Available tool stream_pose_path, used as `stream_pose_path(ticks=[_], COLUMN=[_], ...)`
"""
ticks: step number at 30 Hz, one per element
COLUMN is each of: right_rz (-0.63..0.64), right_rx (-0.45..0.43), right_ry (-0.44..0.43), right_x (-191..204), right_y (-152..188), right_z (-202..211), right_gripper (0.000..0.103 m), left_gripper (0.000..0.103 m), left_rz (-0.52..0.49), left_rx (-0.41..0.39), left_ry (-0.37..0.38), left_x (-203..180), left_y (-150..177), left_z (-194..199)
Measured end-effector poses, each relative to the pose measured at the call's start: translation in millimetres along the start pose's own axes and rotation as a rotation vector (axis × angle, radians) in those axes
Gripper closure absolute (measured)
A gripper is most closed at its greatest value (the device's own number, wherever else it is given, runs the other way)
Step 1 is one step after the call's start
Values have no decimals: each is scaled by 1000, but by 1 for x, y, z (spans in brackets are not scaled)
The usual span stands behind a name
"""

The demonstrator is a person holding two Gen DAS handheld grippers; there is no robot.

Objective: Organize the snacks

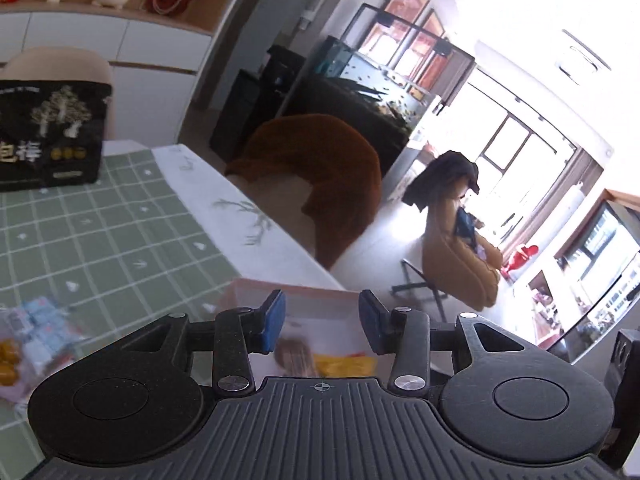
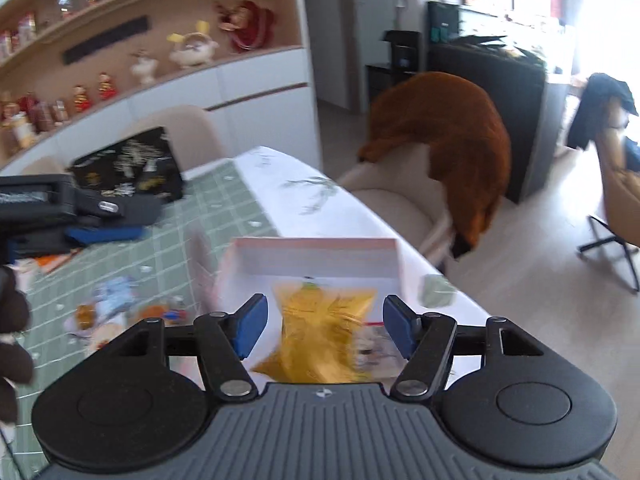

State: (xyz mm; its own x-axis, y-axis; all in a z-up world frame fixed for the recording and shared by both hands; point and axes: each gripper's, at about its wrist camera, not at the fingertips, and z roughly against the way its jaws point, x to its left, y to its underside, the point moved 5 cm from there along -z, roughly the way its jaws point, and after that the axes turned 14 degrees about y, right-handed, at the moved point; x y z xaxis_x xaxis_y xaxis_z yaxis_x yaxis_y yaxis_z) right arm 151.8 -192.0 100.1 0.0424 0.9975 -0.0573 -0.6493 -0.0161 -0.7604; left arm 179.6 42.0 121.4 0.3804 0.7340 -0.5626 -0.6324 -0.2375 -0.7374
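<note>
A pale pink open box stands near the table's right edge. A yellow snack packet lies in it, below and between the blue pads of my right gripper, which is open and holds nothing. In the left wrist view the same box shows with the yellow packet inside, under my left gripper, also open and empty. Loose snacks lie on the green checked cloth to the left: light blue packets and orange-yellow pieces. They appear blurred in the right wrist view.
A black gift bag stands at the table's far side. The left gripper's body reaches in from the left. A chair draped with a brown throw stands by the table's right edge, and a tan chair stands beyond.
</note>
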Motion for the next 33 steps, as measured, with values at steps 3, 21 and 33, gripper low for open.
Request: stream_pose_path(ticks=[3,21,33], right_rz=[4,139,325], right_rx=[16,142,319], right_ry=[5,-179,-176], right_x=[-6,151,316], right_y=[16,-1,7], right_z=[-4,-49,-133], right_gripper=[33,33,33], left_gripper=[57,55,56], left_rz=[46,72,158], left_rx=[9,114,180], left_ry=[-97,-525,-382], left_x=[47,221,162], left_y=[14,51,112], left_z=[17,50,81])
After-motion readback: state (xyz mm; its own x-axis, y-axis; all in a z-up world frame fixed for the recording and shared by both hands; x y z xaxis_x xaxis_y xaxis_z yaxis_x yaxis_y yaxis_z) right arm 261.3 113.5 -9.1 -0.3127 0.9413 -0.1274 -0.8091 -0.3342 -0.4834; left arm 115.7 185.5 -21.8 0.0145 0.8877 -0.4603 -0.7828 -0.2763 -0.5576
